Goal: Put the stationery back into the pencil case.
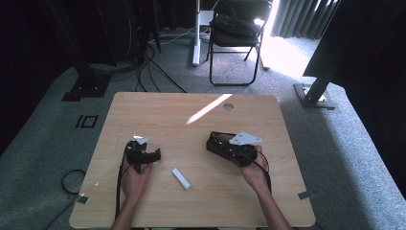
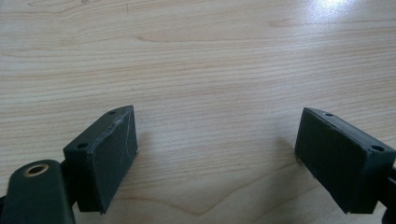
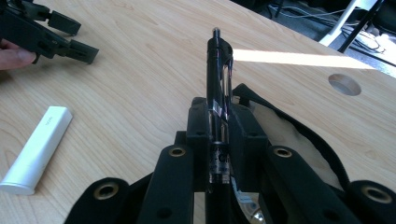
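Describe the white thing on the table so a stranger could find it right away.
On the wooden table, look at the near half, between the person's two hands. The white tube lies flat there, slanted, touching neither tongs. It is the sole white, loose thing; what flanks it is black, and the dark pen is clamped in the right tongs.

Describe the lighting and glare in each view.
High view: a bright sunlight streak crosses the light wooden table, the room around it dark. Left gripper view: soft glare at the top right. Right gripper view: the glossy black pen catches highlights, the sun stripe behind it.
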